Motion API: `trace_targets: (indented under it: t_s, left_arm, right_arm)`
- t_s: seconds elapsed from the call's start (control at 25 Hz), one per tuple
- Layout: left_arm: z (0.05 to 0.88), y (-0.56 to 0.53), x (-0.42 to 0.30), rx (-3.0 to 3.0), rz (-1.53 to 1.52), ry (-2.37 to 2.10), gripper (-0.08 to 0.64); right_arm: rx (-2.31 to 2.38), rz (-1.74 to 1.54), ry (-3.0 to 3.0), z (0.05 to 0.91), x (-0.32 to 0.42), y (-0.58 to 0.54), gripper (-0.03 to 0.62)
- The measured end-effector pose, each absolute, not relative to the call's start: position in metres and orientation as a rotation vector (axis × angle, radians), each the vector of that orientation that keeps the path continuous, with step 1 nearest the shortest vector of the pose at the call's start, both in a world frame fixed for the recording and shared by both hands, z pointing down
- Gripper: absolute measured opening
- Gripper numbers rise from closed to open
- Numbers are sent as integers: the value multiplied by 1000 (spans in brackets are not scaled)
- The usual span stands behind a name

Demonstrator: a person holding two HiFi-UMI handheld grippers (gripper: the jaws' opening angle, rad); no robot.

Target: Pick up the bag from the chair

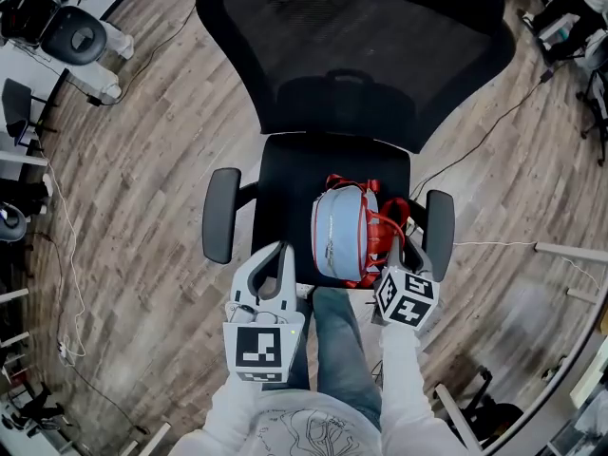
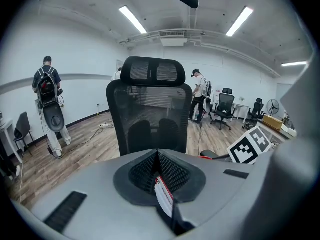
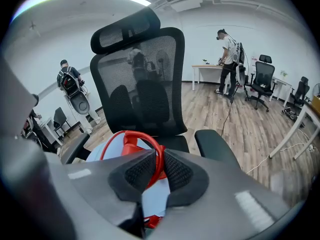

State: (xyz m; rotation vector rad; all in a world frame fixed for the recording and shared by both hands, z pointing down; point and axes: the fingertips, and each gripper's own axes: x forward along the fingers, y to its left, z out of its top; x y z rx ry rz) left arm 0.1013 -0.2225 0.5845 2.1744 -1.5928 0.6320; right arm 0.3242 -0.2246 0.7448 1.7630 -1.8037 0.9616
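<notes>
A light-blue bag (image 1: 342, 236) with red trim and red handles lies on the seat of a black mesh office chair (image 1: 285, 174), toward its right armrest (image 1: 439, 231). My right gripper (image 1: 391, 259) is at the bag's front right. It is shut on the red handle (image 3: 158, 156), which arches up over the bag's blue body (image 3: 107, 151) in front of my right gripper (image 3: 159, 168). My left gripper (image 1: 273, 262) hovers over the seat's front left edge, apart from the bag. In its own view my left gripper (image 2: 158, 168) is shut, facing the chair back (image 2: 150, 109).
The person's jeans-clad leg (image 1: 342, 350) stands against the seat front. Cables (image 1: 494, 126) run over the wood floor. Other office chairs (image 2: 222, 106), a desk (image 3: 207, 71) and people (image 2: 47, 101) with equipment stand farther off. The left armrest (image 1: 220, 215) flanks the seat.
</notes>
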Motion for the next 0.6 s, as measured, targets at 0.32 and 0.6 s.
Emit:
trace_targets:
  t_s: [0.32,0.6]
  left_arm:
    - [578,-215,89,2174,633,-1612,5]
    - [559,-214,80,2202,612,-1633,5]
  right_arm:
    - [1806,808,-1824,721,310,-228,52]
    - [1840,594,-1825,692,305,-228,55]
